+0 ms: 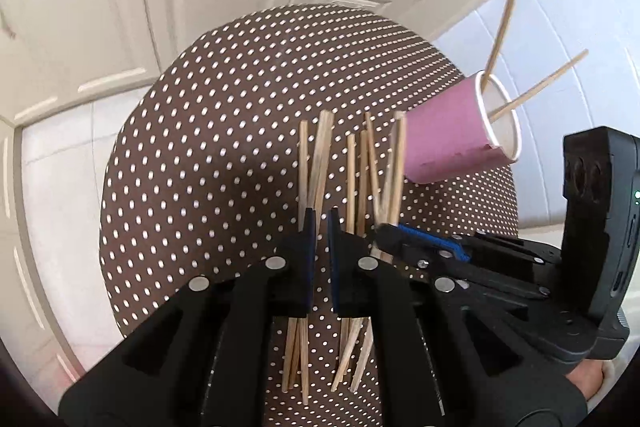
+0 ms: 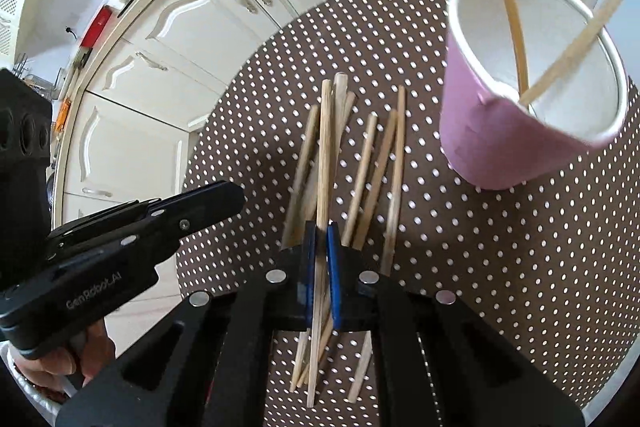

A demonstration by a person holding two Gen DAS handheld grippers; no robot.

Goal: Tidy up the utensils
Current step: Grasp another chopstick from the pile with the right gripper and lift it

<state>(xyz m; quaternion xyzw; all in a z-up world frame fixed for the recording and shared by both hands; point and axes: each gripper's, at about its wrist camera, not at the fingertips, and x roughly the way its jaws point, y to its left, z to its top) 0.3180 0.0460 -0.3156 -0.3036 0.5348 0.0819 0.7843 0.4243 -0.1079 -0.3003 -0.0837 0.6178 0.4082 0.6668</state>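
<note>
Gripping one chopstick [image 2: 323,163] between its blue fingers [image 2: 309,267], the right gripper [image 2: 320,267] has it clamped near the lower end, the stick lying over the loose pile of chopsticks [image 2: 376,163] on the dotted desk [image 2: 480,267]. The left gripper [image 1: 321,247] hangs over the same pile with its fingers [image 1: 308,251] drawn together on nothing. The pink paper cup [image 2: 500,147] stands at the far right of the desk, just beyond the pile, with two sticks [image 2: 516,39] leaning out of it. This looks like the pick-up step of moving sticks one at a time. Next, I'd judge, the held stick must swing right, tip upright and drop inside the cup's rim without knocking the light cup over.
</note>
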